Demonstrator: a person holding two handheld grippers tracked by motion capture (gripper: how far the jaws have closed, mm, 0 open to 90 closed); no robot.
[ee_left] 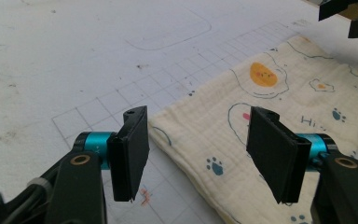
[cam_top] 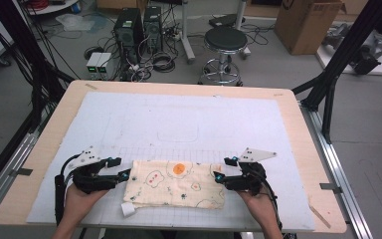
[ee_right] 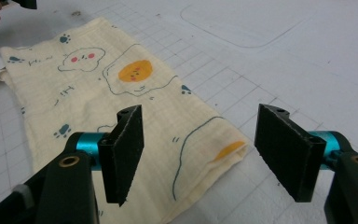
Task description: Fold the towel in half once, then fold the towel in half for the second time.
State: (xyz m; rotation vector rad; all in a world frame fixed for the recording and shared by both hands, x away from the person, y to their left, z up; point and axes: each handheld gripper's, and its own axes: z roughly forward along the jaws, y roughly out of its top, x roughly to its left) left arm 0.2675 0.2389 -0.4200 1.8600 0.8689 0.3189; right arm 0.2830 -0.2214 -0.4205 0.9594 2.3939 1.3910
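Desk [cam_top: 40, 164] wooden, covered by white gridded mat [cam_top: 179, 119]. Folded cream cloth [cam_top: 176, 183] with fried-egg and paw prints lies flat on the mat near the desk's front edge, between the two hands, long side running left to right. White tag [cam_top: 128, 209] sticks out at its front left corner.

Left hand-held gripper [cam_top: 123, 169] at the cloth's left end: released, jaws wide apart, nothing pinched. In the left gripper view [ee_left: 200, 154] the cloth's corner lies on the mat below and between the jaws, pads not pressing it.

Right hand-held gripper [cam_top: 223, 169] at the cloth's right end: also released, jaws apart. In the right gripper view [ee_right: 200, 154] the cloth's folded end sits under the gap, flat on the mat, no pad contact.
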